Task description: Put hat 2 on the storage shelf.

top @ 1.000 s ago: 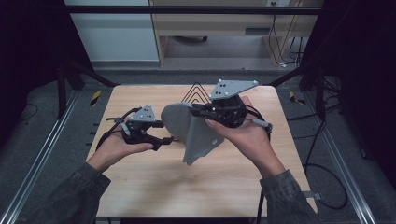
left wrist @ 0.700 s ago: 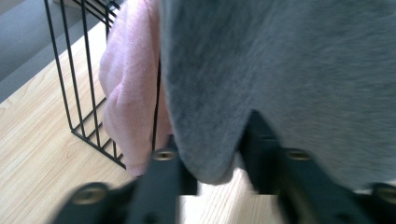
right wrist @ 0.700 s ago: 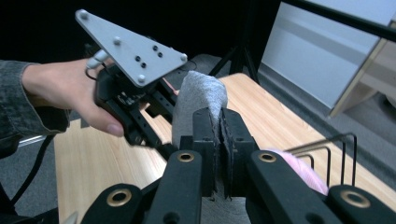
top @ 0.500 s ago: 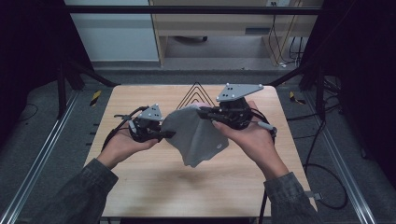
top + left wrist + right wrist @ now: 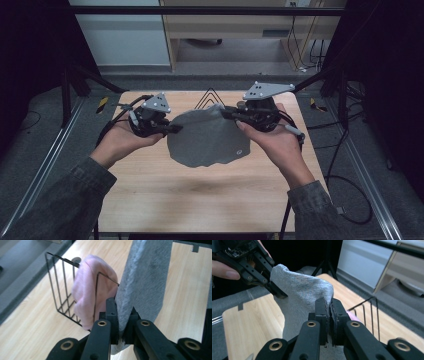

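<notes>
A grey cloth (image 5: 207, 137) hangs spread between the two grippers above the wooden desk (image 5: 200, 200). The left gripper (image 5: 172, 129) has just been closing its jaws, and in the left gripper view they pinch one edge of the cloth, which rises from between the pads and fills the space straight ahead of them. The right gripper (image 5: 226, 113) has its jaws pressed together on the opposite edge; in the right gripper view the cloth (image 5: 302, 297) stretches away from those jaws to the other gripper (image 5: 279, 293), which grips its far corner. From both pinched edges the cloth sags downward in a rounded sheet, its lower rim close over the desk. Beyond the left jaws, to their left side, a black wire rack (image 5: 58, 285) stands on the desk with a pink cloth (image 5: 93, 290) draped over it, just beside the grey cloth.
</notes>
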`<control>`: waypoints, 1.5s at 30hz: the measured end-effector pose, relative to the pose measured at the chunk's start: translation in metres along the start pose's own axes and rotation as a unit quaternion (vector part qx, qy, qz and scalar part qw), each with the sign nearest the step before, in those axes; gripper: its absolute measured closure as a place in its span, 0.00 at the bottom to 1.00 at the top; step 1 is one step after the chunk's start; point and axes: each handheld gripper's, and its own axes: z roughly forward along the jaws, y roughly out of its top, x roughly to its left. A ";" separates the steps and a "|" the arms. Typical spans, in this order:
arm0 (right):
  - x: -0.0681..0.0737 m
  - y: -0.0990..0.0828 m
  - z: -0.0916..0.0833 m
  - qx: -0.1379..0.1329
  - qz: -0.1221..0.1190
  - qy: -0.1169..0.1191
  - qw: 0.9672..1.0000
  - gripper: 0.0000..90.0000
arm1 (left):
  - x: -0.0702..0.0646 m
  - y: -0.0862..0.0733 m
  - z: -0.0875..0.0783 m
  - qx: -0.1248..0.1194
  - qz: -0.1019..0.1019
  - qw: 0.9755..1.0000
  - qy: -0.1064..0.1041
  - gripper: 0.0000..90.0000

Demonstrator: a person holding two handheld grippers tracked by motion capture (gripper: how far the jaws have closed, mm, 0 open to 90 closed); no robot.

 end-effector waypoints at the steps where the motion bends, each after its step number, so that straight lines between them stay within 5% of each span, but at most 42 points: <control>1: -0.001 0.003 -0.001 -0.005 0.000 -0.002 1.000 0.95 | 0.000 0.003 -0.003 -0.003 0.001 1.000 0.001 0.96; 14: -0.025 0.048 -0.021 -0.048 0.006 -0.022 0.999 0.95 | 0.013 0.053 -0.031 -0.048 0.000 0.998 0.043 0.96; 25: -0.065 0.075 -0.019 -0.106 0.022 -0.056 0.993 0.95 | 0.050 0.091 -0.036 -0.097 -0.004 0.993 0.061 0.96; 31: -0.087 0.076 0.003 -0.105 0.037 -0.070 0.991 0.95 | 0.067 0.095 -0.020 -0.091 0.007 0.991 0.093 0.95; 35: -0.101 0.068 0.023 -0.099 0.047 -0.077 0.991 0.95 | 0.080 0.089 -0.005 -0.095 -0.010 0.991 0.094 0.95; 45: -0.121 0.056 0.046 -0.081 0.065 -0.078 0.991 0.95 | 0.099 0.081 0.017 -0.091 -0.011 0.990 0.107 0.95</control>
